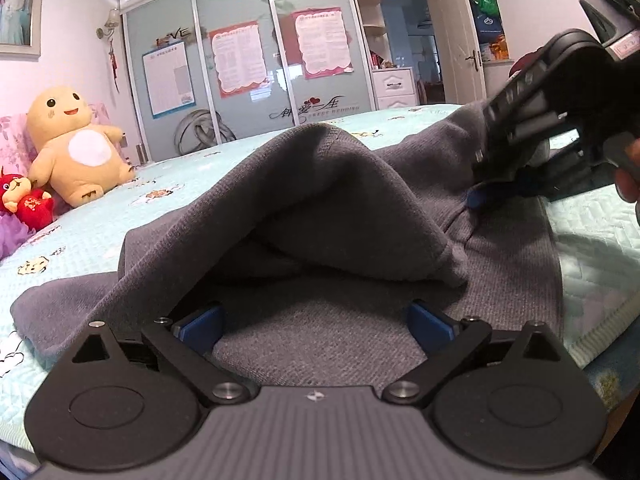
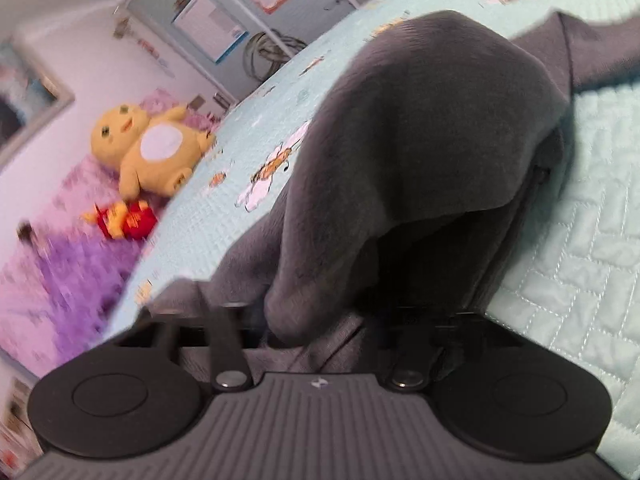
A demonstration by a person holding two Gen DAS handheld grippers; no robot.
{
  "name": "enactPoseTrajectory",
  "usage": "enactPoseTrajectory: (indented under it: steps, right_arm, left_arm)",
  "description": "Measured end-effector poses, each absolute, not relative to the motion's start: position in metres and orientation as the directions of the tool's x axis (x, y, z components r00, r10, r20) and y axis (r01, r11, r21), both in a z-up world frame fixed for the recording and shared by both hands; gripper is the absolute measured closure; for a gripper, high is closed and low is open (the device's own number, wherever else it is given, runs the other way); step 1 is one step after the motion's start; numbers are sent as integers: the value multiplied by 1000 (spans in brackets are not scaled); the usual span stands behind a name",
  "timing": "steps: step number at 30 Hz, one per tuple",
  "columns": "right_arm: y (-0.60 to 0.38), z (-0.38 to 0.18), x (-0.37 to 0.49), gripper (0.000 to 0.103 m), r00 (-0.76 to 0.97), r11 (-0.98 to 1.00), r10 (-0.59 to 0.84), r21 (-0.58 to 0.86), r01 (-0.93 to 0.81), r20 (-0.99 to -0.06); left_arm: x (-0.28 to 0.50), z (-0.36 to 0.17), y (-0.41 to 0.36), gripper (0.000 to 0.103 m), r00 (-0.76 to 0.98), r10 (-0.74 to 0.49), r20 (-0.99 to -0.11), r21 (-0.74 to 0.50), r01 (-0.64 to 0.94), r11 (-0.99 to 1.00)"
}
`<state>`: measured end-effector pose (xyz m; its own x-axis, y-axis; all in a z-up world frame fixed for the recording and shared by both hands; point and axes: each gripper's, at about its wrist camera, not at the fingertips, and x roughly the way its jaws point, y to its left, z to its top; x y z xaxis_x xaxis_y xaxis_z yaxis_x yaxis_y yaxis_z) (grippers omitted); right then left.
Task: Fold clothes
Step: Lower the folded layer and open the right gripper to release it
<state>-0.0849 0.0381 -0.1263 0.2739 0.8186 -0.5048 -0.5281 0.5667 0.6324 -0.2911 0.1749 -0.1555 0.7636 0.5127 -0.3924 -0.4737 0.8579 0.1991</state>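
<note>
Right view blurred; right tongs [image 2: 320, 320] tips buried under a raised fold of the grey garment [image 2: 420, 128], so cannot tell their grip. Left tongs [image 1: 316, 324] spread wide, blue pads [image 1: 200, 326] low over flat cloth. Garment lies on the bed [image 1: 100, 236], bunched just ahead of both tongs.

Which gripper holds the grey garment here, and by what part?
The right gripper pinches the grey garment at a seam near its edge, lifting a fold. The left gripper is open, with fabric lying between its fingers, holding nothing.
</note>
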Motion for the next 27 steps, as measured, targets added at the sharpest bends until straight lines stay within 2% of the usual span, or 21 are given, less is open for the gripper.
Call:
enactPoseTrajectory:
  steps: [7, 12, 13, 14, 15, 16, 17, 18, 21, 23, 25, 26, 27]
  right_arm:
    - [56, -94, -101, 95, 242, 460, 879, 600, -655, -410]
    - [60, -80, -98, 93, 256, 446, 888, 574, -687, -383]
    - [62, -82, -95, 92, 257, 467, 875, 580, -667, -409]
    - [61, -86, -92, 86, 238, 478, 868, 605, -637, -436]
    - [60, -90, -93, 73, 213, 477, 867, 628, -615, -450]
    - [57, -95, -99, 66, 193, 465, 872, 640, -612, -450]
    - [54, -98, -105, 55, 176, 456, 874, 644, -614, -452]
    - [58, -100, -111, 47, 177, 460, 867, 613, -643, -466]
    - [67, -103, -129, 37, 184, 465, 843, 514, -721, -505]
    - [73, -106, -141, 37, 191, 463, 826, 444, -767, -530]
    - [80, -109, -153, 48, 201, 455, 808, 371, -809, -554]
    - [82, -109, -157, 79, 206, 451, 801, 340, -825, -563]
    - [83, -106, -155, 100, 206, 450, 801, 338, -827, -562]
  left_arm:
    - [-290, -155, 171, 1, 768, 520, -373, 232, -466, 854]
    - [-292, -157, 173, 1, 773, 512, -376, 220, -462, 859]
    - [-292, -157, 173, 1, 773, 512, -374, 224, -461, 859]
    - [-292, -157, 172, 1, 773, 513, -373, 228, -460, 858]
    - [-292, -157, 172, 1, 773, 514, -371, 230, -460, 858]
    - [-292, -158, 172, 1, 773, 515, -370, 233, -459, 857]
    - [-292, -158, 172, 1, 773, 514, -371, 230, -460, 857]
    - [-292, -158, 173, 1, 773, 514, -372, 227, -461, 858]
    - [-291, -157, 173, 1, 772, 515, -373, 225, -463, 857]
    - [-291, -157, 172, 1, 772, 517, -370, 234, -461, 856]
    - [-292, -158, 172, 1, 773, 517, -367, 239, -459, 856]
    - [-293, -158, 172, 1, 774, 517, -365, 239, -458, 856]
    - [-294, -158, 172, 1, 775, 517, -364, 242, -457, 856]
